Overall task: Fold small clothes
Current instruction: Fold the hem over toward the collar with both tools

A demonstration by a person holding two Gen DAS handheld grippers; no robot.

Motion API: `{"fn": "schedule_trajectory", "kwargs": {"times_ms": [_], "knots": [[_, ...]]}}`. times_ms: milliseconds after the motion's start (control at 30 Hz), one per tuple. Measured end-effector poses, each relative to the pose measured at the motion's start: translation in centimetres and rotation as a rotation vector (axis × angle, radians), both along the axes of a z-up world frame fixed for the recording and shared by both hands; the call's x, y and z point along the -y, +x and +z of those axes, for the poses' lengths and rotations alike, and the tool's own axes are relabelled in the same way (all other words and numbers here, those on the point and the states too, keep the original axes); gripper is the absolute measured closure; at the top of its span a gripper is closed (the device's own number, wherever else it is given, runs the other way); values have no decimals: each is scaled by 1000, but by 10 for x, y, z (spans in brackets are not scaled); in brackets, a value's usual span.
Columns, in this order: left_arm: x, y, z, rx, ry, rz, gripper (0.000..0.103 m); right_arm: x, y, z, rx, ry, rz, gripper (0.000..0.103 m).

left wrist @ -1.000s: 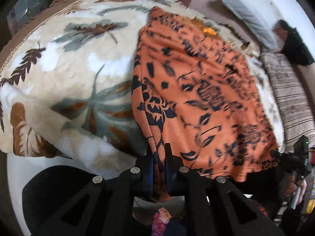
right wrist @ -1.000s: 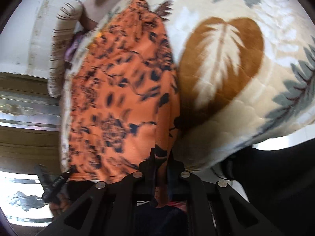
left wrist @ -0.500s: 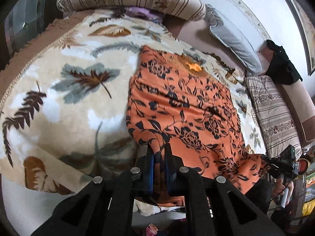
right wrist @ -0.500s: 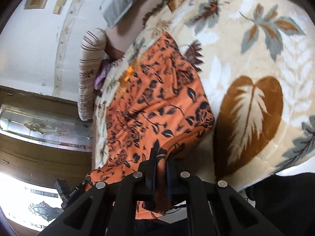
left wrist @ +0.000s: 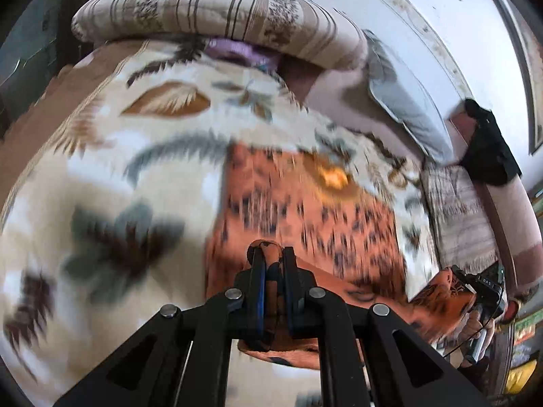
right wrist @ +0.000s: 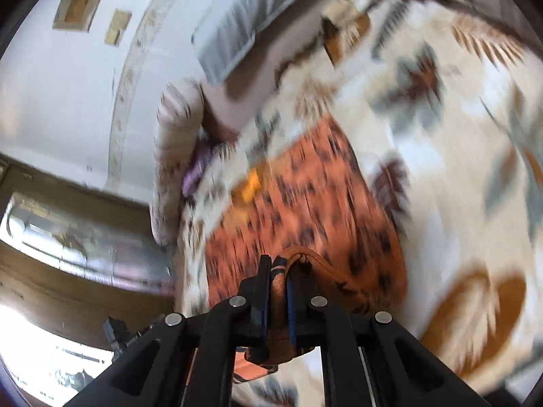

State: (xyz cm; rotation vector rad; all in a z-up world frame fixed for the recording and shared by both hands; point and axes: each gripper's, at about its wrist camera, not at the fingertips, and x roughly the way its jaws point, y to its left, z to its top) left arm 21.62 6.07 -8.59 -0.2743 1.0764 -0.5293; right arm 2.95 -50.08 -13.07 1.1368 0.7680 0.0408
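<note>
An orange garment with a dark floral print (left wrist: 305,210) lies on a cream blanket with leaf patterns (left wrist: 101,169); it also shows in the right wrist view (right wrist: 305,203). My left gripper (left wrist: 271,254) is shut on the garment's near left corner, lifted above the bed. My right gripper (right wrist: 280,264) is shut on the near right corner, also lifted. The right gripper (left wrist: 482,285) shows in the left wrist view holding its corner. The near hem hangs between the two grippers. Both views are motion-blurred.
A striped bolster (left wrist: 220,17) and a grey pillow (left wrist: 407,112) lie at the head of the bed. A black cloth (left wrist: 488,146) hangs on the headboard at right. A purple item (left wrist: 237,51) sits under the bolster. A wooden door frame (right wrist: 68,271) is at left.
Both grippers have lifted the garment's near hem off the bed edge and carried it forward over the garment toward the pillows. The flat part of the garment looks shorter.
</note>
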Motion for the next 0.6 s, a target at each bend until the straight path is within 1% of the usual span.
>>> {"fn": "schedule_trajectory", "kwargs": {"times_ms": [67,100,133,167,233,267,300,333,367,400,433,467,500,533,567,600], "knots": [[14,39,-1,19,25,32,94,21,40,-7,33,6,-66,95],[24,62,-6,38,39,53,93,27,52,-11,42,11,-95,95],[32,77,-11,51,46,68,90,35,70,-21,48,24,-138,95],[38,91,-20,55,51,88,89,40,83,-32,47,40,-163,91],[45,116,-45,43,65,150,89,48,106,-67,22,99,-196,90],[47,123,-56,45,68,176,85,50,112,-81,-12,120,-206,83],[48,129,-66,49,68,195,78,52,116,-97,-71,110,-223,74],[46,131,-75,59,61,215,74,54,117,-105,-97,94,-230,72],[44,130,-80,71,54,239,67,56,116,-110,-107,88,-235,71],[41,125,-82,88,41,273,63,57,113,-111,-103,85,-238,70],[37,117,-81,111,16,303,62,58,111,-108,-92,73,-240,70],[33,106,-77,138,-6,325,61,56,107,-98,-75,29,-242,65],[32,93,-72,168,-14,346,53,52,104,-89,-59,-14,-238,50],[34,76,-66,201,1,357,46,46,103,-79,-36,-55,-230,40],[39,63,-62,223,25,347,31,35,103,-66,-4,-114,-209,35],[46,48,-57,246,55,322,25,23,107,-56,3,-162,-165,35]]}}
